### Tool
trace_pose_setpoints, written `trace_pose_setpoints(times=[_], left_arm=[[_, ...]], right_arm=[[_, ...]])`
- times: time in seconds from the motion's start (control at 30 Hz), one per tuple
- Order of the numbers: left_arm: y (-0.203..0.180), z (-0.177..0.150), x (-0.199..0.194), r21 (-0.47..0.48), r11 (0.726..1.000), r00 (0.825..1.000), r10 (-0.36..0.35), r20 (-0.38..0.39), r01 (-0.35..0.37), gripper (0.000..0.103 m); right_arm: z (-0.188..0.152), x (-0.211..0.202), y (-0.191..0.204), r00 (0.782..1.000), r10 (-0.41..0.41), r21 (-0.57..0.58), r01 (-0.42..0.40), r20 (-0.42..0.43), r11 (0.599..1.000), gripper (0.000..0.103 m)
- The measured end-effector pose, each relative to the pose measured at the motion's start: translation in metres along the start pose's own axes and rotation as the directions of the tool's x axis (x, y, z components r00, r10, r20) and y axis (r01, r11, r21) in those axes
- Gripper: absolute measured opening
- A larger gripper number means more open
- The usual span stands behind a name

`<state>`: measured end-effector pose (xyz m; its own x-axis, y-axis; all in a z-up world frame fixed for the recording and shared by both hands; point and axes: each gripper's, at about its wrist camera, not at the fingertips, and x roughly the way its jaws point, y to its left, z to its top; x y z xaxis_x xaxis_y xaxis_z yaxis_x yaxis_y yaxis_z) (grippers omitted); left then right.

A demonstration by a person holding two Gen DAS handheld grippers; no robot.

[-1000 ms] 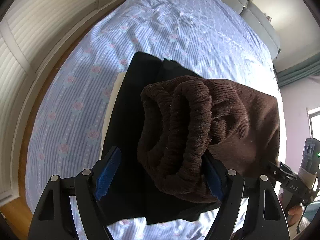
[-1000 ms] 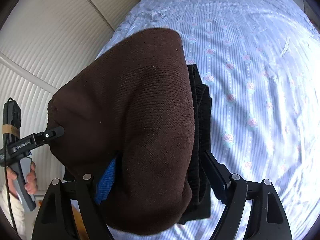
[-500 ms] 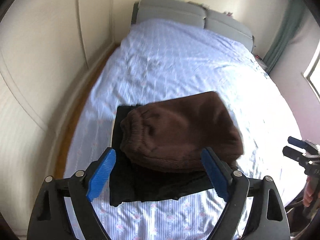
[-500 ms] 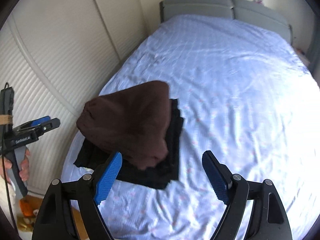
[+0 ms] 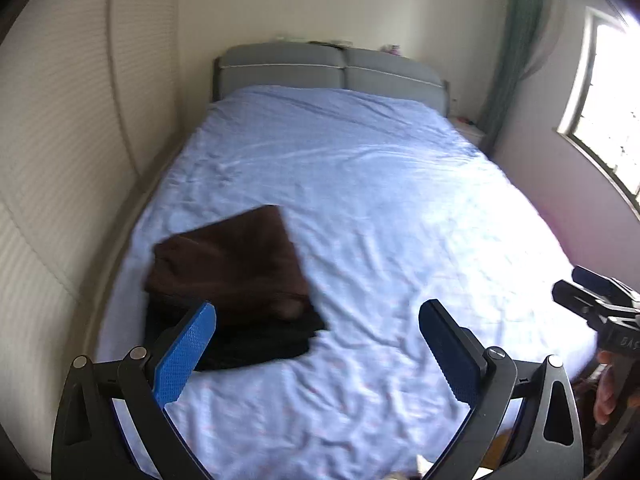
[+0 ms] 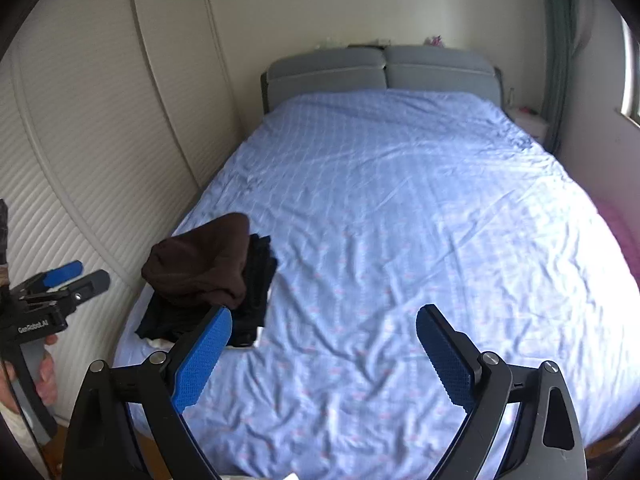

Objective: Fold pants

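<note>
— Where are the pants sitting?

— The brown pants [image 5: 228, 264] are lying folded at the lower left of the frame, on a dark stack of clothes [image 5: 256, 340] near the left edge of the bed [image 5: 400, 208].

— Which step are you on?

— I'm judging the fold finished and placed; next I'm probably needing another garment, though none is showing.

— And the tools?

— I'm watching the left gripper [image 5: 316, 356] and right gripper [image 6: 324, 354] both opening wide, empty, touching nothing, hanging above the sheet.

The left tool [image 6: 76, 276] reads "GenRobot.AI" on its body; the right tool [image 5: 588, 292] shows "DAS".
</note>
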<state>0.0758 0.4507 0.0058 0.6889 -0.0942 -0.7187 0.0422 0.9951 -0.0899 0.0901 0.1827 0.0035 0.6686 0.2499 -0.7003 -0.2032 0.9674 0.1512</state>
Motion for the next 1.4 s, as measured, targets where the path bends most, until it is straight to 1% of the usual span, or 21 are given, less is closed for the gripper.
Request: trace_pose_setpoints(times=[0.03,0.17,0.33,0.47,0.57,0.7,0.83,1.0,1.2,1.4], left_arm=[[-0.017,-0.002,-0.006,0.008,1.000,1.000,-0.015,0.006,0.015,0.103],[-0.072,-0.012,-0.024,0.032,0.999,0.999,-0.014,0.035,0.013,0.103],[-0.134,-0.026,-0.041,0.070,0.997,0.996,0.008,0.087,-0.014,0.103],[-0.176,-0.035,-0.046,0.064,0.998,0.996,-0.005,0.090,-0.001,0.103],[-0.205,-0.041,-0.049,0.063,0.998,0.996,-0.011,0.093,0.005,0.103],[-0.236,-0.043,-0.054,0.078,0.997,0.995,-0.022,0.099,0.015,0.103],[-0.257,-0.044,-0.060,0.106,0.994,0.993,-0.023,0.112,0.011,0.103],[-0.273,-0.040,-0.068,0.138,0.990,0.990,-0.022,0.138,0.003,0.103],[-0.280,-0.034,-0.069,0.141,0.990,0.989,-0.045,0.141,0.025,0.103],[-0.286,-0.031,-0.065,0.159,0.987,0.989,-0.044,0.138,0.021,0.103]], right_arm=[[-0.003,-0.013,-0.010,1.000,-0.001,0.001,0.001,0.013,1.000,0.095],[-0.016,-0.046,-0.041,0.999,-0.009,0.010,0.008,0.031,1.000,0.095],[-0.033,-0.085,-0.086,0.998,-0.024,0.019,0.023,0.050,1.000,0.095],[-0.045,-0.111,-0.122,0.998,-0.035,0.019,0.034,0.051,0.999,0.095],[-0.050,-0.124,-0.142,0.998,-0.035,0.023,0.034,0.045,0.999,0.095],[-0.057,-0.142,-0.163,0.998,-0.037,0.026,0.036,0.058,0.999,0.095],[-0.060,-0.158,-0.177,0.995,-0.049,0.036,0.046,0.085,0.998,0.095],[-0.061,-0.168,-0.187,0.991,-0.069,0.038,0.065,0.111,0.997,0.095],[-0.064,-0.172,-0.194,0.989,-0.083,0.060,0.076,0.122,0.995,0.095],[-0.062,-0.172,-0.199,0.989,-0.086,0.066,0.079,0.123,0.995,0.095]])
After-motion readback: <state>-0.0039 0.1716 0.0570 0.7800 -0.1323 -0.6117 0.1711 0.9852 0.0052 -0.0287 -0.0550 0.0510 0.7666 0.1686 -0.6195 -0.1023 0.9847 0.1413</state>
